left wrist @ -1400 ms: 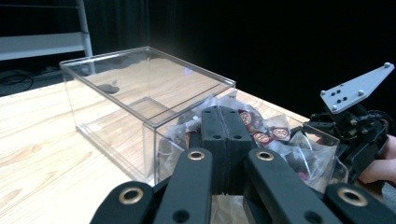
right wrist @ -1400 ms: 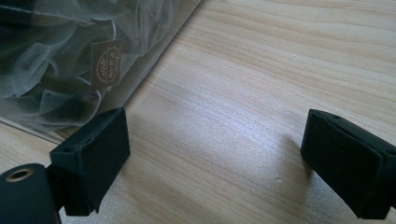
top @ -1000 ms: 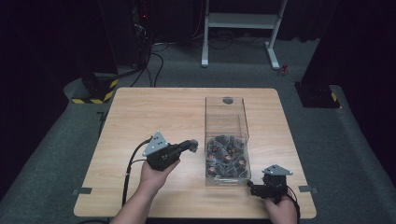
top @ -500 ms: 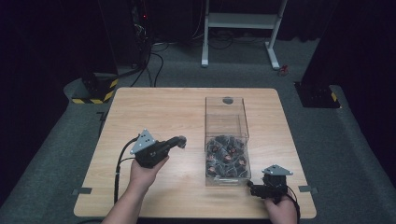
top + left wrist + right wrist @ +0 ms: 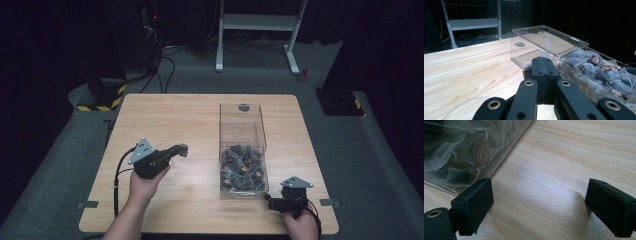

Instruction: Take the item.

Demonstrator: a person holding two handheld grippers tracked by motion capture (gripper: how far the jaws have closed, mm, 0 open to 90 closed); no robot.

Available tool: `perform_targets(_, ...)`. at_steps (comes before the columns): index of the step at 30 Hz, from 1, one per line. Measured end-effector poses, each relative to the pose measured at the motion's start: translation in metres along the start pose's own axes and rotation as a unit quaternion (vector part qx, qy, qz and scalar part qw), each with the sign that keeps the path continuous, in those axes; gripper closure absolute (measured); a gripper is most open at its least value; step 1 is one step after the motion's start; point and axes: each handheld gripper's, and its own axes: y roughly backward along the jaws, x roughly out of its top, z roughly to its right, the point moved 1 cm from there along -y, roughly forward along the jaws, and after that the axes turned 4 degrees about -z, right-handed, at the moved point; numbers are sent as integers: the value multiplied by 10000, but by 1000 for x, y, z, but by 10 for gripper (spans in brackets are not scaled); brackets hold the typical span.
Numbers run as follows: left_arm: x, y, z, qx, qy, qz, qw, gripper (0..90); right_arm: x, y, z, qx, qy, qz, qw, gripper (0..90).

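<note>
Handling sachets (image 5: 243,167) in clear box (image 5: 242,122): light, crinkly, slippery | pinch a loose film corner | left gripper (image 5: 181,149) jaws pressed together, empty | right gripper (image 5: 541,207) jaws wide over table (image 5: 190,125)

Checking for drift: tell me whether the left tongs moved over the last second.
Yes. The left tongs pulled away from the clear box, toward the table's left edge, then edged back slightly.

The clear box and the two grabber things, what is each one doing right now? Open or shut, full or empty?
Clear box: upright on the wooden table, lidless, near end full of wrapped packets, far end empty.
Left gripper: shut, held above the table.
Right gripper: open, resting on the table beside the box's near corner.
</note>
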Motion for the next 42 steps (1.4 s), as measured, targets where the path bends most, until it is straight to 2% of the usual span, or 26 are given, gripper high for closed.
perform_targets(18, -8, 21, -27, 373, 115, -10, 9992, 900, 0, 0, 0, 0, 2, 0, 10000, 78)
perform_targets(28, -11, 27, -36, 522, 161, -51, 9985, 900, 0, 0, 0, -3, 4, 1, 10000, 78)
perform_targets(42, -21, 21, -43, 740, 80, -397, 9964, 900, 0, 0, 0, -3, 4, 1, 10000, 78)
